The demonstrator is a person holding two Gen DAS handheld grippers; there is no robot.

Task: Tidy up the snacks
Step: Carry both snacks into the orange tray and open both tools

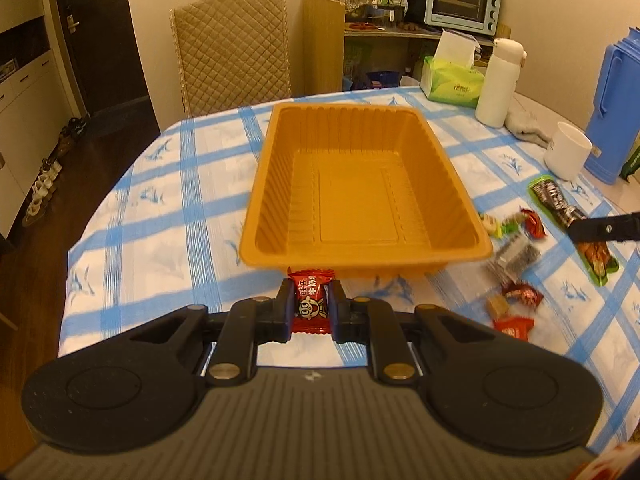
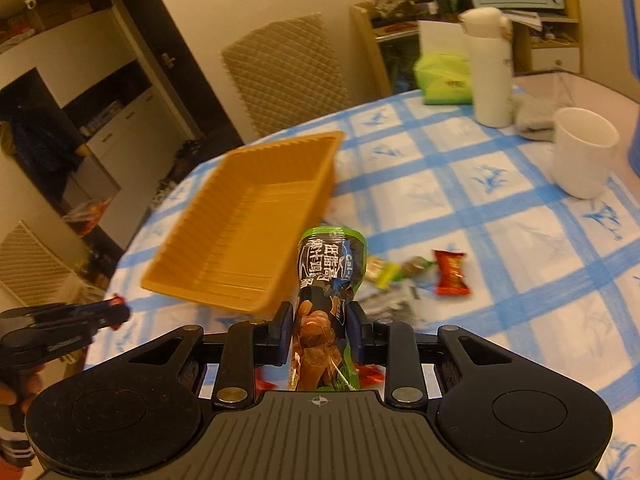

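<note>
While ribbed orange plastic tray [image 1: 460,216] sits empty, glossy crinkled red candy [image 1: 311,304] pinched

Both tongs [image 1: 311,307] [image 2: 319,330] clamped, angled downward

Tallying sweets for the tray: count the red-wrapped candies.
4 red candies: one in the left gripper, one beside the green candies, two nearer, right of the tray. More may be hidden.

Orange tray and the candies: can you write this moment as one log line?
left gripper: shut on red wrapped candy | right gripper: shut on long green snack packet | ribbed orange plastic tray: empty
</note>
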